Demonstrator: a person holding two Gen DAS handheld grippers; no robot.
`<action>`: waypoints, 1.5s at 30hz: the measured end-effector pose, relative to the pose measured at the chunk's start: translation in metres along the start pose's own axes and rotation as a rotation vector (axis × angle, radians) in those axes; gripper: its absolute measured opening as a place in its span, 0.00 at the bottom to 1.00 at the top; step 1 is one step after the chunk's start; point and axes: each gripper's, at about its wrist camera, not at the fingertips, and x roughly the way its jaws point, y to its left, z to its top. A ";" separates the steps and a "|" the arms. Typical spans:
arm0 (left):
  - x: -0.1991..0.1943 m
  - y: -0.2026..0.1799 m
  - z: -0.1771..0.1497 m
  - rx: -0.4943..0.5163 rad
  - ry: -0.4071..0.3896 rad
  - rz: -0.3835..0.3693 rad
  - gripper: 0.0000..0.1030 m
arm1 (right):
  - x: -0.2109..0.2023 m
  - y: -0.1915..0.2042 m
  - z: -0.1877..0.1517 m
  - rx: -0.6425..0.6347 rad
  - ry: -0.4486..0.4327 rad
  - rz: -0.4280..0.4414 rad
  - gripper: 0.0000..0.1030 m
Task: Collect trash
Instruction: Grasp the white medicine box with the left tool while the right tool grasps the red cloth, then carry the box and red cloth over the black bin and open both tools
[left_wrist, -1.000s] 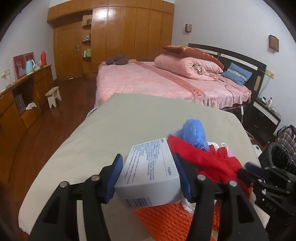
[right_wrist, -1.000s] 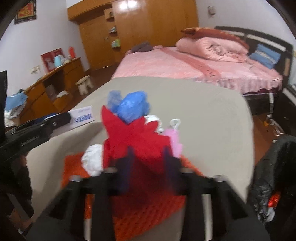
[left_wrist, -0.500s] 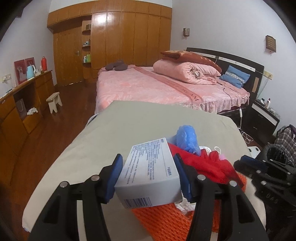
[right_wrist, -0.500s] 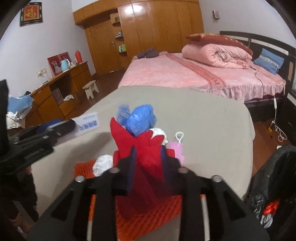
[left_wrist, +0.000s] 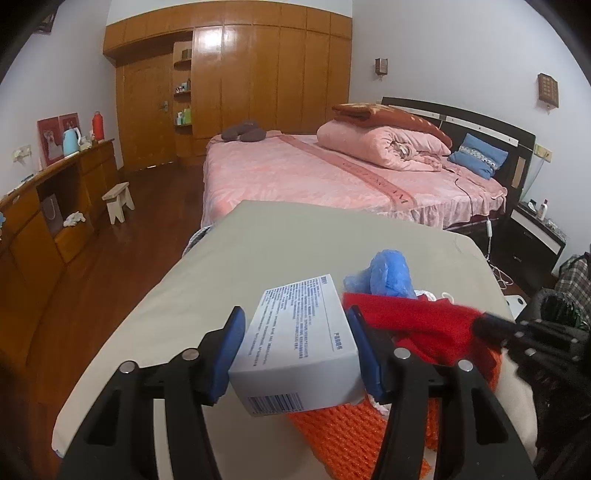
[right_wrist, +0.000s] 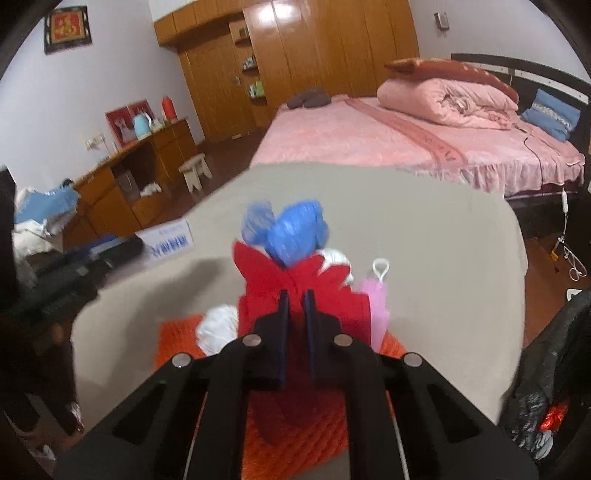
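The beige table carries an orange mesh mat at its near end, largely covered. On the mat, red paper is pinched between the nearly closed right tongs, hiding its lower part; blurred blue plastic sits behind. Left of the mat, the left tongs clamp a white box. Only the right view shows a pink scrap.

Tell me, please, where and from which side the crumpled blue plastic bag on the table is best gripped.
Grip the blue plastic bag across its bunched upper lobe, coming from above. It sits on top of the pile, beyond the red piece, so its crown is exposed while its lower sides are crowded by neighbouring trash.
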 end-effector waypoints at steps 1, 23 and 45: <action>-0.001 0.001 0.001 -0.001 -0.003 -0.002 0.54 | -0.007 0.000 0.003 0.005 -0.017 0.006 0.07; -0.041 -0.044 0.031 0.045 -0.075 -0.072 0.54 | -0.119 -0.029 0.042 0.048 -0.226 -0.043 0.07; -0.064 -0.176 0.040 0.170 -0.113 -0.302 0.54 | -0.202 -0.102 0.002 0.136 -0.300 -0.243 0.07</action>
